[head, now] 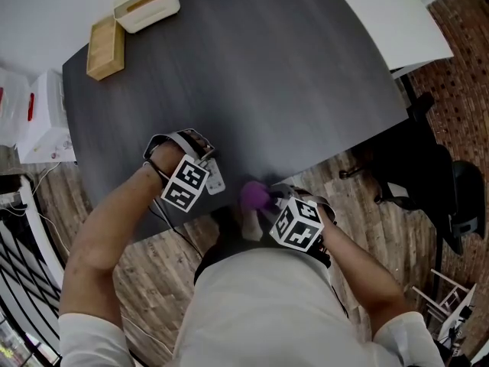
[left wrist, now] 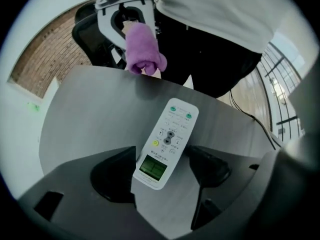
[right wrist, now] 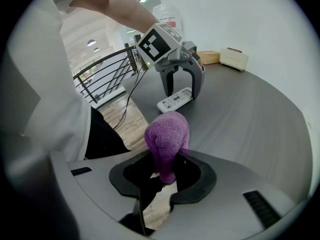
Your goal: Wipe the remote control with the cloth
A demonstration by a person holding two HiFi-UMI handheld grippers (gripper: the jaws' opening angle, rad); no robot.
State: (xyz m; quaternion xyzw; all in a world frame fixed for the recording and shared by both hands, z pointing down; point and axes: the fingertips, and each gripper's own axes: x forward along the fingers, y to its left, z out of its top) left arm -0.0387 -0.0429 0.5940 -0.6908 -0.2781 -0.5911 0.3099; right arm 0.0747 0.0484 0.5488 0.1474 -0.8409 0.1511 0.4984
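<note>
Lying flat on the dark grey table (head: 290, 67), close to the edge nearest the person, the white remote control (left wrist: 167, 144) faces up, its small green display at one end and two green buttons at the other. The left gripper (left wrist: 162, 158) stands astride it. Its two dark jaws are drawn in to the remote's width against the long sides at the display end, one touching the edge and the other tight beside it. The buttoned end pokes out beyond the jaw tips.

A purple cloth (right wrist: 167, 131) is bunched into a rounded wad and pinched between the jaws of the right gripper (right wrist: 162, 174), which are closed narrowly on its lower part. The wad bulges out past the tips. In the head view the cloth hangs at the table's rim, near the remote and to its right but apart from it. From the right gripper view the remote lies just beyond the cloth, under the arch of the left gripper.

At the far corner of the table sit a wooden block (head: 105, 47) and a cream box (head: 147, 3), well apart from both grippers. A black chair (head: 428, 182) stands on the wood floor to the right.
</note>
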